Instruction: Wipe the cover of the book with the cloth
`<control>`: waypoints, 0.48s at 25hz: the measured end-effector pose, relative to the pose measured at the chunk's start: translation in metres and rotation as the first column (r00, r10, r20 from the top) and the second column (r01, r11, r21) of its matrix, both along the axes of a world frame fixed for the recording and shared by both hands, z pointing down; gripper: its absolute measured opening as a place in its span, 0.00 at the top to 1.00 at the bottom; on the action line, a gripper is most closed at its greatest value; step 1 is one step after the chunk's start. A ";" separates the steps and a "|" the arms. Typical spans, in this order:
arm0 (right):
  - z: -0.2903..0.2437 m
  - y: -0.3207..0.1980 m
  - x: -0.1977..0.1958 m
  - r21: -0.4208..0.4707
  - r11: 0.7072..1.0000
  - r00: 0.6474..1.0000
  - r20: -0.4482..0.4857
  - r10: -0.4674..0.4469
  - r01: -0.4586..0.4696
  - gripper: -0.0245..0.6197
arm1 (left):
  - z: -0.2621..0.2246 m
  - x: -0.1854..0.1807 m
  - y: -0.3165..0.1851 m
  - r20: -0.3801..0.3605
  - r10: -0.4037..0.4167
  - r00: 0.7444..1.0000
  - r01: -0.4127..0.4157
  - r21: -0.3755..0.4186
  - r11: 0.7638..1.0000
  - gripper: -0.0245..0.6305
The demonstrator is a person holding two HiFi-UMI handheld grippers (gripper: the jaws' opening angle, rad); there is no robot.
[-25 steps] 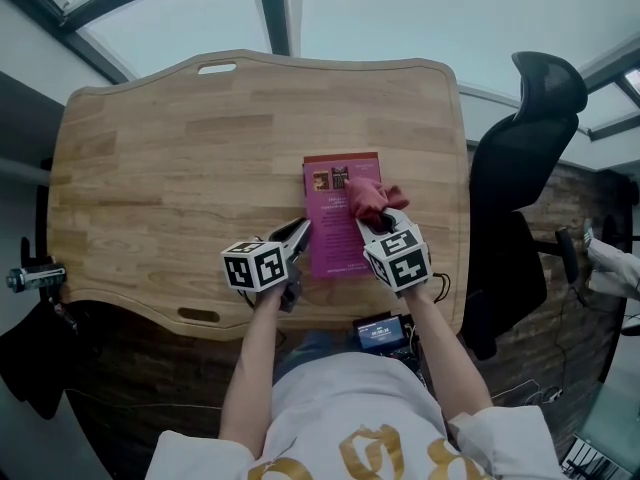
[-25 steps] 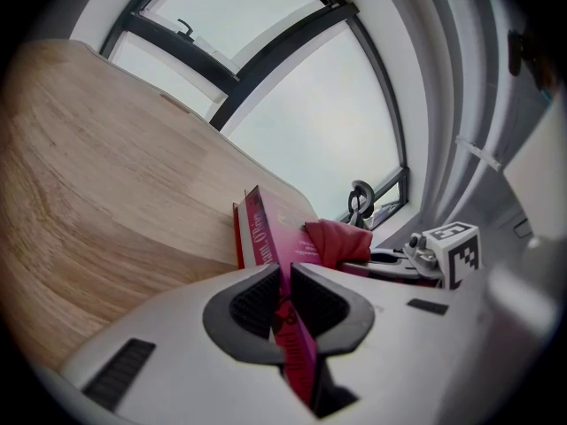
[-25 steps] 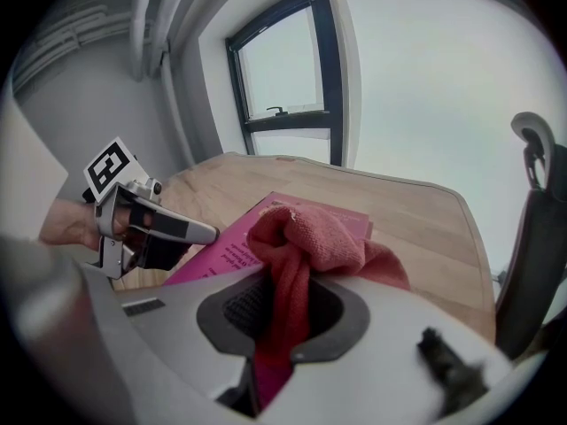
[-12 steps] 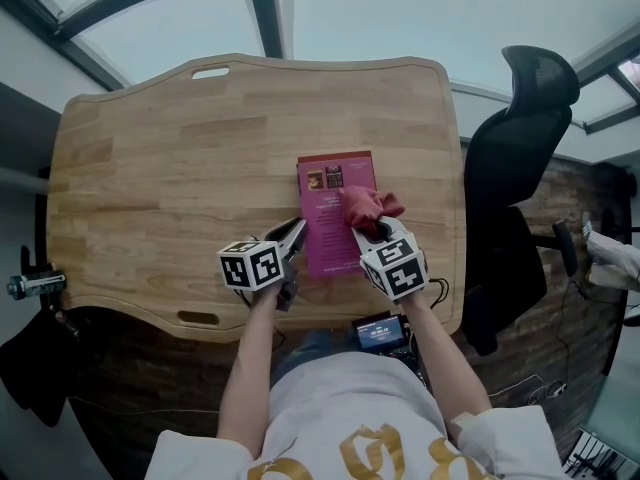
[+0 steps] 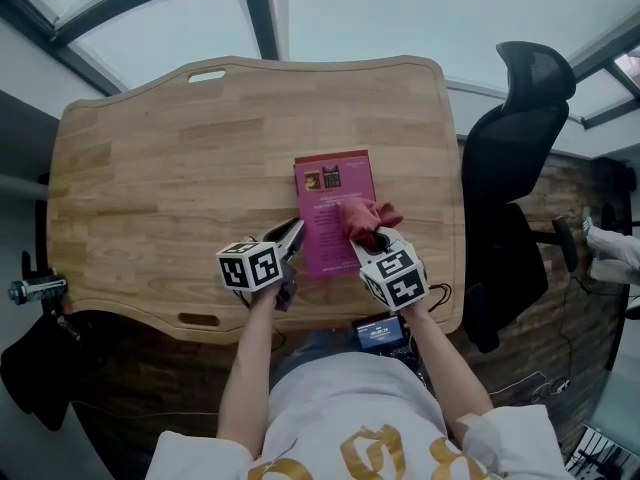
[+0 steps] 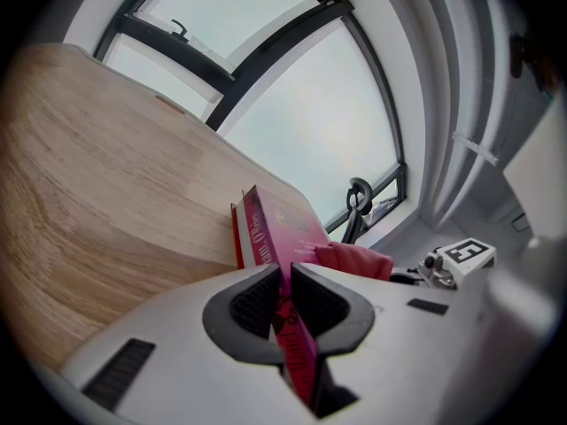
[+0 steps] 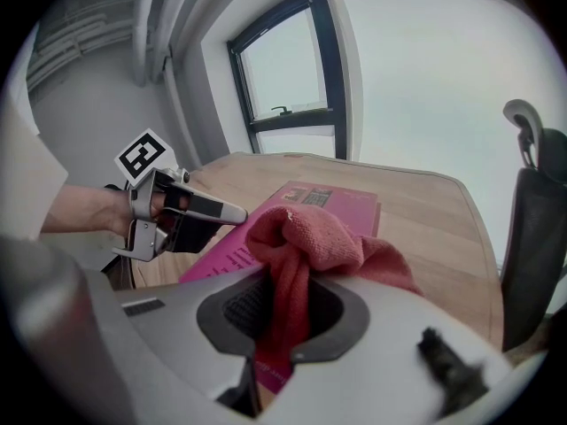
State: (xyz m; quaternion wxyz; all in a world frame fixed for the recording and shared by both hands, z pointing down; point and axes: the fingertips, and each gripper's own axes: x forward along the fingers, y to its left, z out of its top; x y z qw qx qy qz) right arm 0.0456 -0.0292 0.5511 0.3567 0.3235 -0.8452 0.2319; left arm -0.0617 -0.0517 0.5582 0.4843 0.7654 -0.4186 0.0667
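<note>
A magenta book (image 5: 331, 196) lies flat on the wooden table (image 5: 170, 178), right of centre. A red cloth (image 5: 366, 218) rests bunched on the cover's lower right part. My right gripper (image 5: 368, 240) is shut on the cloth (image 7: 306, 237), which bulges out over the book (image 7: 332, 204). My left gripper (image 5: 296, 236) is shut on the book's near left edge; in the left gripper view the cover (image 6: 282, 246) runs between the jaws, with the cloth (image 6: 354, 259) just behind.
A black office chair (image 5: 515, 158) stands close to the table's right edge. A small device with a lit screen (image 5: 378, 331) hangs at the near edge by my body. Cut-out handles (image 5: 207, 75) sit in the table's far and near sides.
My right gripper has drawn the cloth a little down and left across the cover, toward me. The left gripper has kept its hold on the book's edge.
</note>
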 end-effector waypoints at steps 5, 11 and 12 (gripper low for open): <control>0.001 0.006 -0.001 -0.004 1.000 1.000 0.005 0.000 0.000 0.87 | 0.001 -0.001 0.001 -0.002 -0.002 1.000 0.002 -0.001 1.000 0.89; 0.001 0.011 0.000 -0.007 1.000 1.000 0.008 -0.013 0.013 0.87 | 0.000 0.000 0.001 -0.007 -0.005 1.000 0.005 0.000 1.000 0.89; 0.001 0.012 -0.001 -0.009 1.000 1.000 0.011 -0.013 0.013 0.87 | 0.000 0.000 0.001 -0.009 -0.006 1.000 0.006 0.001 1.000 0.89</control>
